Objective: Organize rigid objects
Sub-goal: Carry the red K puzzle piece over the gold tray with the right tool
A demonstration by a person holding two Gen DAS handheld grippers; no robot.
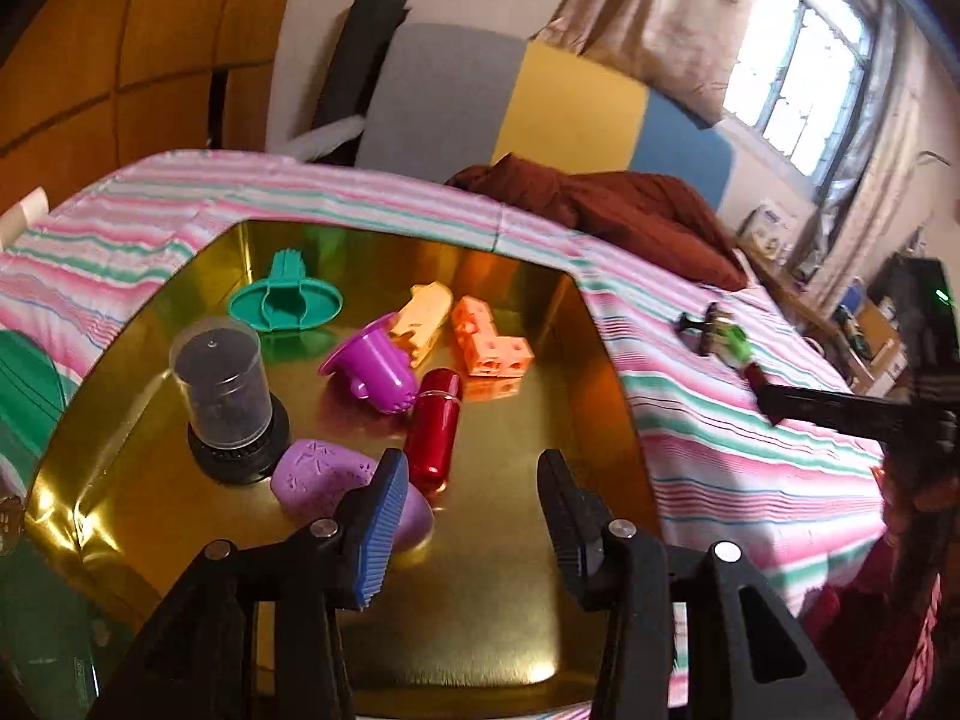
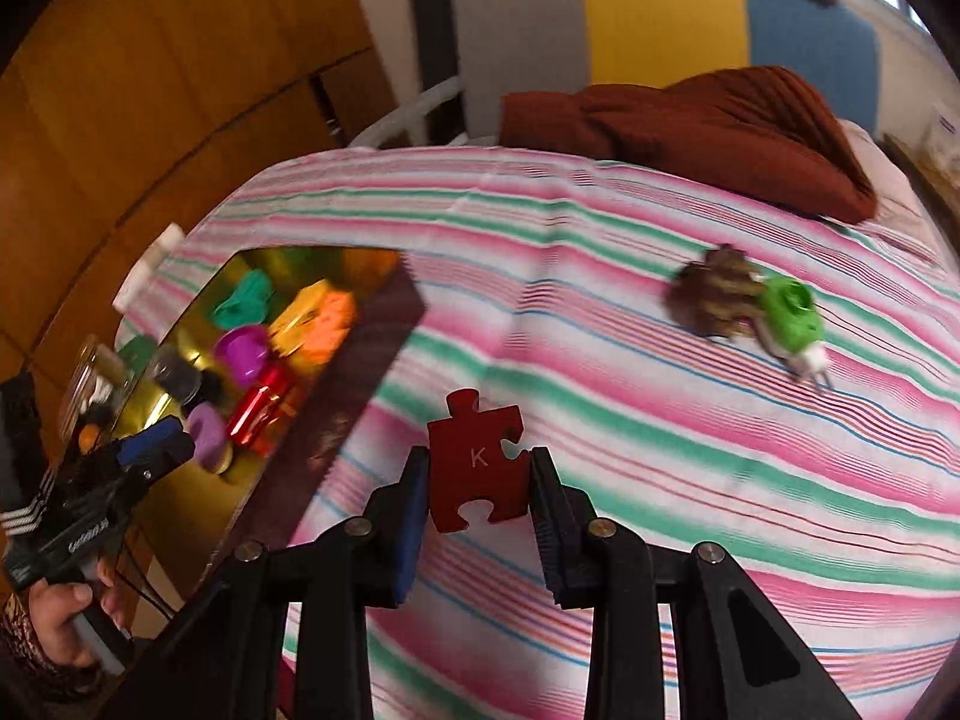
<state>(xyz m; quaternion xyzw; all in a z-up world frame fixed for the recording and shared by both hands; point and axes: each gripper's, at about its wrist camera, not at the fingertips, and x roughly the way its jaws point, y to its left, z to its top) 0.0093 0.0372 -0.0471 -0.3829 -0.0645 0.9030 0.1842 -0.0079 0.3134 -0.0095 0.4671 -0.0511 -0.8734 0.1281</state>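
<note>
The right gripper [image 2: 479, 483] pinches a dark red puzzle piece [image 2: 476, 461] marked K between its fingers, above the striped bedspread [image 2: 660, 450]. Ahead to its right lie a green plug [image 2: 791, 312] and a blurred brown object [image 2: 717, 294]. The left gripper [image 1: 474, 483] stands wide and empty over the gold tray [image 1: 480, 600]; just beside its left finger sits a purple stone [image 1: 318, 474], then a red cylinder [image 1: 435, 438], and farther on a purple cup [image 1: 375, 369], orange block [image 1: 489, 345] and green stamp [image 1: 285, 300].

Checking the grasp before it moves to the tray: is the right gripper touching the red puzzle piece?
Touching. The right wrist view shows the right gripper with both fingers pressed against the edges of the red puzzle piece, holding it above the striped bedspread.
</note>
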